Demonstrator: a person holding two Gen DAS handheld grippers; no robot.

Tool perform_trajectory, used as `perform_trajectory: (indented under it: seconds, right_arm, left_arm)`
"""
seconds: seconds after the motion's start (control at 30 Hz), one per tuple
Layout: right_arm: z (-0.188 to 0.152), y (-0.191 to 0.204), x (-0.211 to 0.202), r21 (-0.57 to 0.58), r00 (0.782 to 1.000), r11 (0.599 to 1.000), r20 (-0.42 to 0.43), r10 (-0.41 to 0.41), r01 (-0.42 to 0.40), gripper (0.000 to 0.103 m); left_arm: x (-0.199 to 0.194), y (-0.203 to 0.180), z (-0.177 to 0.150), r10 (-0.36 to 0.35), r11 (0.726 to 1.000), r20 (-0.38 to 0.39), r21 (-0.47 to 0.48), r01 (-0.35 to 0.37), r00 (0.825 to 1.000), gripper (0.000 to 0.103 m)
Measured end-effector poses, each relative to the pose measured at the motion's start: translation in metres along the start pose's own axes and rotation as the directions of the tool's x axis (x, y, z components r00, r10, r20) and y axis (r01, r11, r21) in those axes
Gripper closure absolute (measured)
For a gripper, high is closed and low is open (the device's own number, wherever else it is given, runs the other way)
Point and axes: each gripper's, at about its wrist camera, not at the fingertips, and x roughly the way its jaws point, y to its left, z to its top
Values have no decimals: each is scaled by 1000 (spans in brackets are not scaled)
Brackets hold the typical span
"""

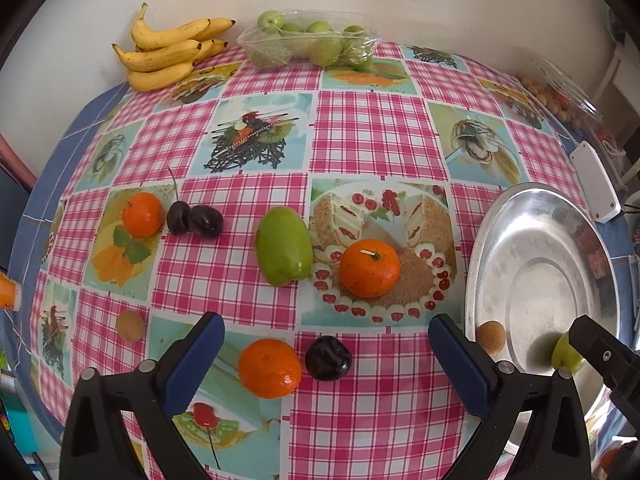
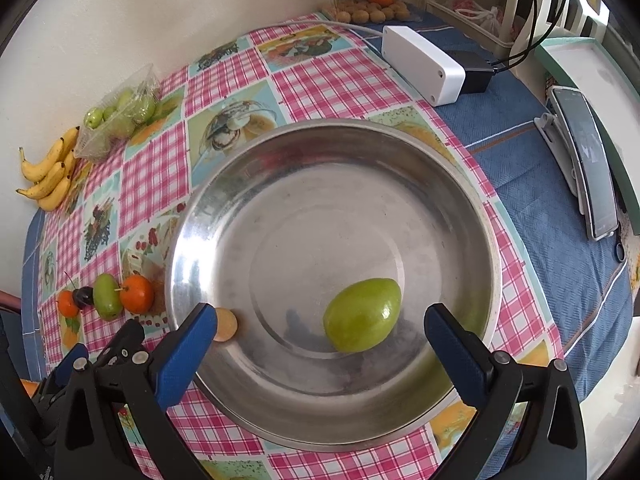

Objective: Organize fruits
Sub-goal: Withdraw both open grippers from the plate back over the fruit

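Both grippers are pointed steeply down at the table. The right gripper [image 2: 320, 328] is held over the bowl [image 2: 400, 152], fingers spread wide; one green fruit [image 2: 362, 315] lies free between them. The left gripper [image 1: 326, 342] is likewise open and empty, with one orange [image 1: 269, 368] and one cherry [image 1: 328, 357] between its fingers. No writing can be read.

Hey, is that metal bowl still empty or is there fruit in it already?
Not empty. The metal bowl holds one green fruit on its floor and a small brown fruit by its rim.
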Motion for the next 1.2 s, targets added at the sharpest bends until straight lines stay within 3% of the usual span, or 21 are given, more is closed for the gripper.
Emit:
perform_trajectory:
  seconds: [0.3, 0.67, 0.8, 1.0, 1.2]
  right_arm:
    - [-5, 16, -13, -11, 995, 999, 83, 52, -52, 0]
    - [-15, 41, -7, -41, 992, 992, 54, 118, -116, 0]
    - [-16, 49, -11, -57, 989, 991, 79, 125, -121, 0]
    - [-20, 80, -18, -114, 984, 985, 107, 145, -133, 0]
    - [-31, 120, -16, -191, 979, 967, 78, 187, -169, 0]
  left_arm:
    - [-7, 19, -2, -14, 1000, 14, -27, 14, 1000, 0]
    - [-12, 60, 7, 43, 998, 58, -51, -40, 997, 0]
    - [-15, 77, 11, 19, 998, 66, -63, -15, 998, 0]
    - [-27, 101, 18, 9, 997, 95, -82, -1, 995, 0]
    - [-33, 133, 23, -8, 990, 102, -140, 22, 995, 0]
